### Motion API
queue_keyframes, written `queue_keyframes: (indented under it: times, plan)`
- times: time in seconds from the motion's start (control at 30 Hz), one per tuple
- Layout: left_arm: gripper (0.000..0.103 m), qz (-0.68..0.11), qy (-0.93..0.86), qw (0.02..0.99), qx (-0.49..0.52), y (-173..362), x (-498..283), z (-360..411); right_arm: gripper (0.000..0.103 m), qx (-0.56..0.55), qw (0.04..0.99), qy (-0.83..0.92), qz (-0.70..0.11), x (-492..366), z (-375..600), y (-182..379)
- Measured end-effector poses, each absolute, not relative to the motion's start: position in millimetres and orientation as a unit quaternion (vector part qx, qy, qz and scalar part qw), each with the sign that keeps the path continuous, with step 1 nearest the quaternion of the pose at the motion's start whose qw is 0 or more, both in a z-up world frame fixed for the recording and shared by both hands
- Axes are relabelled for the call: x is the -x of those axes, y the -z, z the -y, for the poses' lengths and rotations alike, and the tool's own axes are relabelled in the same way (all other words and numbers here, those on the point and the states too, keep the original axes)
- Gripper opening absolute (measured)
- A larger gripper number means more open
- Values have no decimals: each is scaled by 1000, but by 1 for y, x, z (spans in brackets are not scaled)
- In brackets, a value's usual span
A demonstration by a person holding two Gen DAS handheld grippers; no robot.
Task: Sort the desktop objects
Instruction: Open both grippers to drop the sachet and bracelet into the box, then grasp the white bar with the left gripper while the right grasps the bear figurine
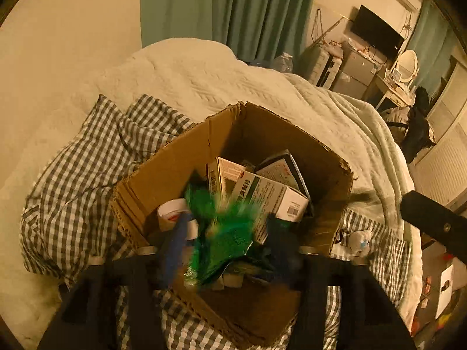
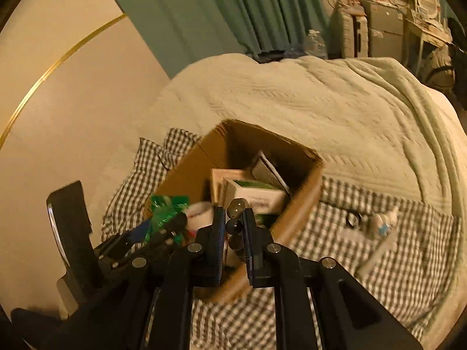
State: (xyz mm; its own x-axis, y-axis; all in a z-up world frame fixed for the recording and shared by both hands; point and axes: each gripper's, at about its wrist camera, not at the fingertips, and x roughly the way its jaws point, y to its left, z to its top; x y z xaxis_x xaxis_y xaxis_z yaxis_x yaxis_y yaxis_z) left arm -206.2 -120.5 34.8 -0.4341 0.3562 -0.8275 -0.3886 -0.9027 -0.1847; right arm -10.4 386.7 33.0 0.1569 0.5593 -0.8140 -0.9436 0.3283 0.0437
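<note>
- Cardboard box (image 1: 181, 172), open at the top, stands on the checked cloth (image 1: 73, 192) on the bed (image 1: 204, 75).
- Left gripper (image 1: 224, 239): fingers narrow, clamped on a green foil packet (image 1: 230, 233) above the near half of the box. The packet is motion-blurred; its long axis runs from near to far.
- Right gripper (image 2: 235, 227): fingers narrow, holding a blister strip of round capsules (image 2: 235, 213) over the near box rim, with its long axis running near to far along the fingers.
- Inside the box: a white-green medicine carton (image 1: 271, 195), a tape roll (image 1: 172, 210).
- Right of the box on the cloth: a small bottle (image 2: 382, 221), a dark ring (image 2: 353, 218).
</note>
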Motion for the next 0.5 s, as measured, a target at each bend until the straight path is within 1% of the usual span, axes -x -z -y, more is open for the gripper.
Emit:
queue_keyframes:
  times: [0.03,0.07,0.1,0.3,0.5]
  plan:
    - [82,-16,-849,216,483,-35,208,121,30,255,718,-522,-382,9,-391,-30]
    - [83,-13,-852,213,478,-35,209,119,46,265,722,-515,-378,7,-393,-28]
    - [83,-12,-852,214,478,-35,211,117,50,275,731,-505,-368,5,-395,-27]
    - [83,-30,-846,246,472,-38,198,85,51,318,759,-453,-343,-41,-381,-26]
    - [83,-125,-838,322,422,-47,142,23,51,304,792,-383,-365,-115,-325,-25]
